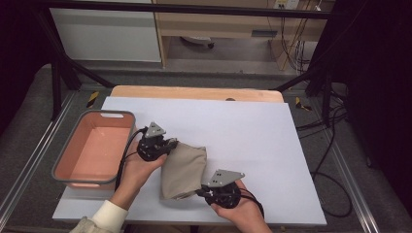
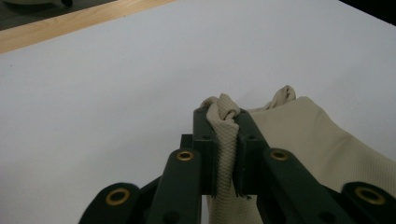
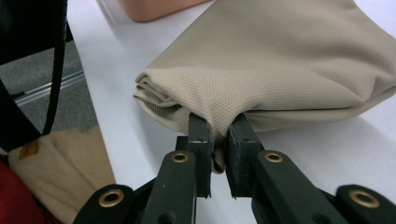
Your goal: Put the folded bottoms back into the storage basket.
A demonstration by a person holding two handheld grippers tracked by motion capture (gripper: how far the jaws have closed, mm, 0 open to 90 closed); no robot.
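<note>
the beige cloth (image 1: 183, 169) lies folded on the white sheet (image 1: 252, 136) that covers the table, just right of the pink basket (image 1: 95, 148). the left gripper (image 1: 167, 144) has its jaws clamped on a bunched corner at the far edge of the cloth, and the right gripper (image 1: 200, 191) has its jaws closed on a pinch of fabric at the near edge. it looks like the step is to lift or fold the cloth with both grippers together. to do it well, i think both hands should rise at the same speed and keep the cloth a little tight between them, so no layer slips out. the right pinch seems thin, so a strong pull could lose it.

the basket stands empty and very near the left hand (image 1: 141, 167); its rim could catch the hanging cloth if it goes that way. the wooden table edge (image 1: 194, 92) is well apart at the far side.
</note>
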